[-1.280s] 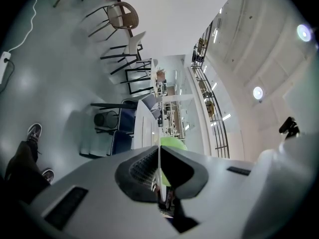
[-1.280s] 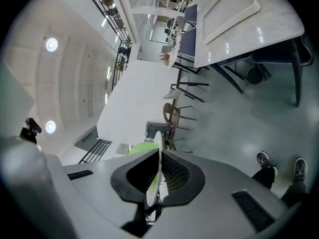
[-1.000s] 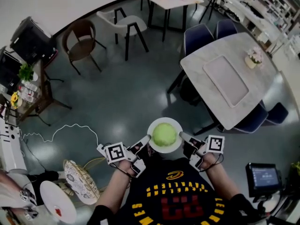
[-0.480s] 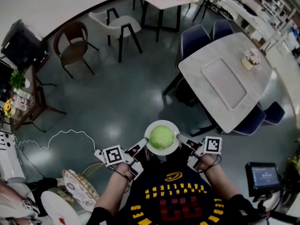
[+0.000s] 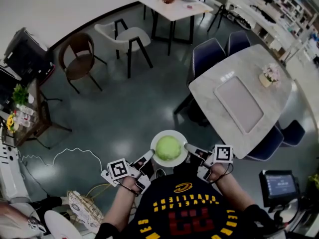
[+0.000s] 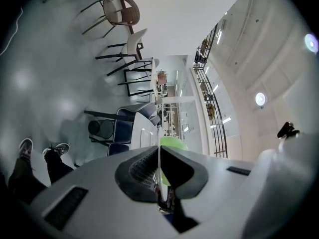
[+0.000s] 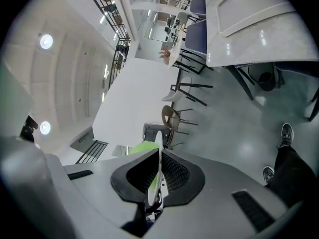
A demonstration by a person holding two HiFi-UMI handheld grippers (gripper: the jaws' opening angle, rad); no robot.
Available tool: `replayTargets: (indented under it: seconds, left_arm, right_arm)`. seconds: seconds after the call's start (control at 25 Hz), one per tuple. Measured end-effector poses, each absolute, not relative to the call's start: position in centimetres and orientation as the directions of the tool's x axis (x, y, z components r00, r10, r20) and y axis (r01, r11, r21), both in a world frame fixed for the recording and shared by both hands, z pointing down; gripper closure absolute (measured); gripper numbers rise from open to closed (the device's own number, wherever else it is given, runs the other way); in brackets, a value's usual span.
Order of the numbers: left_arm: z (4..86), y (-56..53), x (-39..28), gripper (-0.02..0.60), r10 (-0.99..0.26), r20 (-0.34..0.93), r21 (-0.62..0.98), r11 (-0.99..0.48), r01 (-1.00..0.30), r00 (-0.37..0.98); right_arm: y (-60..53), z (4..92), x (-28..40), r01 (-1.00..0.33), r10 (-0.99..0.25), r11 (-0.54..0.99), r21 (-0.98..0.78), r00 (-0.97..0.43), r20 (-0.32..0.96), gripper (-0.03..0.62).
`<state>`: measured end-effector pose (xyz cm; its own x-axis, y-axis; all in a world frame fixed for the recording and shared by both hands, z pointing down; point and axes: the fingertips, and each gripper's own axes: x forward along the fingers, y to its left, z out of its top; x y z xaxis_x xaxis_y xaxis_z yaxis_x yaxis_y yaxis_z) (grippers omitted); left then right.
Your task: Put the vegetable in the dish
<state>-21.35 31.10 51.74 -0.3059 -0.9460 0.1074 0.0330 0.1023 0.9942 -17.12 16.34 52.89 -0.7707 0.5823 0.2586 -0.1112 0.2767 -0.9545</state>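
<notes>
Closest in, the left gripper [image 6: 159,156] and the right gripper [image 7: 158,166] sit just ahead of the person's black printed shirt [image 5: 187,215], each carrying a cube with a black-and-white square marker. Both are clamped shut on the thin rim of one round white dish [image 5: 169,132], the left on its near-left edge and the right on the opposite edge. The ribbed dark pads press flat against the smooth rim from both faces. The dish hangs in the air between the two grippers.

In the dish lies the vegetable [image 5: 168,147], a pale green ball with a slightly mottled skin that fills most of the dish's hollow.

Below and beyond the grippers spreads a glossy grey floor [image 5: 124,108] with soft light patches. Beyond the right gripper stands a long pale stone-look table [image 5: 239,88] with rounded corners, with padded blue chairs [image 5: 209,46] tucked at its far end. Further off, beyond the left gripper, stand a white shell chair [image 5: 127,34] and a round-backed brown chair [image 5: 79,51].
</notes>
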Motion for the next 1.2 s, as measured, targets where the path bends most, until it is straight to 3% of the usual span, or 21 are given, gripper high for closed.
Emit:
replayTargets:
  seconds: [0.44, 0.64, 1.08, 1.2]
  left_arm:
    - [50.0, 19.1, -28.5, 0.571, -0.961, 0.119, 0.992, 0.127, -0.015, -0.25]
    - [50.2, 12.5, -29.2, 0.571, -0.976, 0.111, 0.992, 0.121, -0.043, -0.19]
    - [50.8, -0.9, -30.6, 0.571, -0.99, 0.092, 0.995, 0.087, -0.051, 0.106]
    - [50.9, -3.5, -31.0, 0.571, -0.98, 0.103, 0.994, 0.109, 0.026, 0.169]
  right_arm:
    - [4.8, 52.3, -23.5, -0.078, 0.538, 0.235, -0.969, -0.82, 0.196, 0.577]
    - [-1.4, 53.1, -22.9, -0.108, 0.479, 0.236, -0.966, -0.852, 0.213, 0.577]
    - [-12.1, 53.9, -20.6, -0.159, 0.208, 0.197, -0.968, -0.958, 0.199, 0.577]
    - [-14.2, 54.1, -20.0, -0.179, 0.129, 0.243, -0.954, -0.968, 0.214, 0.577]
